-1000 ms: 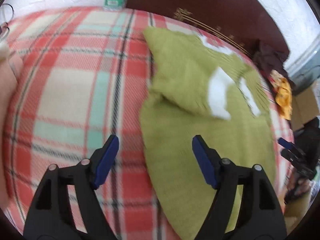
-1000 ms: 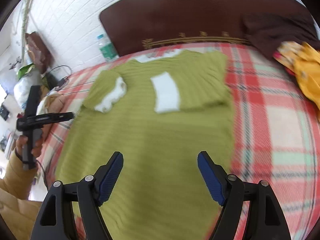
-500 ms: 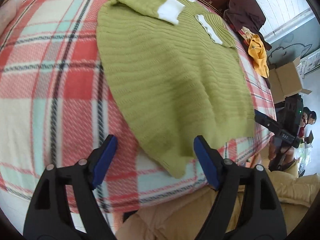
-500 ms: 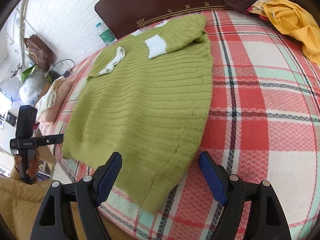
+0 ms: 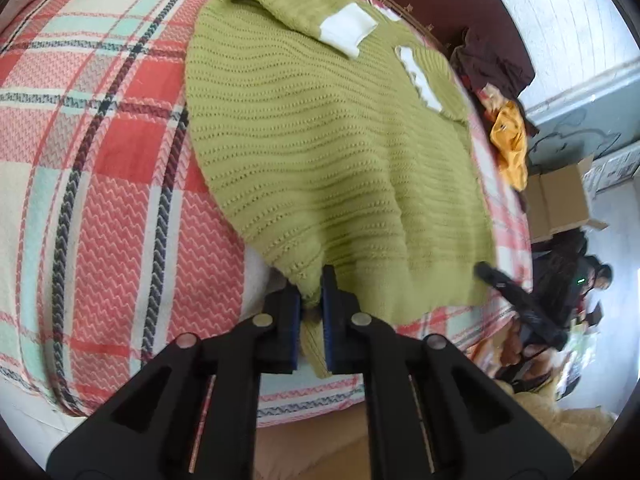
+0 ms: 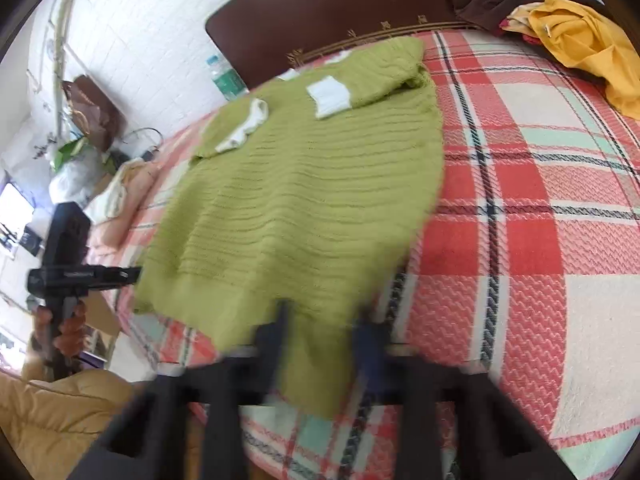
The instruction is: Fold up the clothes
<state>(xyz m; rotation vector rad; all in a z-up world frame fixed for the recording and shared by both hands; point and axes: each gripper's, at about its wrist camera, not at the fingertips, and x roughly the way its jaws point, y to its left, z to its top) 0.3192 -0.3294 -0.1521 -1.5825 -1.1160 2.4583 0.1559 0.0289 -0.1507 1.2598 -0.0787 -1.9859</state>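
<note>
Gripping sweater point(image 5: 320, 152) hem, both claws angle downward.

No text, brand, number or sign can be read in either view. The clear plastic bottle with the green label point(image 6: 227, 80), standing beside the dark brown wooden headboard point(image 6: 320, 12) at the head of the bed, carries print too blurred and small to make out. The gold ornament point(image 6: 384, 26) along the headboard's lower edge is a pattern, not legible writing. The brown cardboard box point(image 5: 560, 196) past the bed's far side shows no readable marking
</note>
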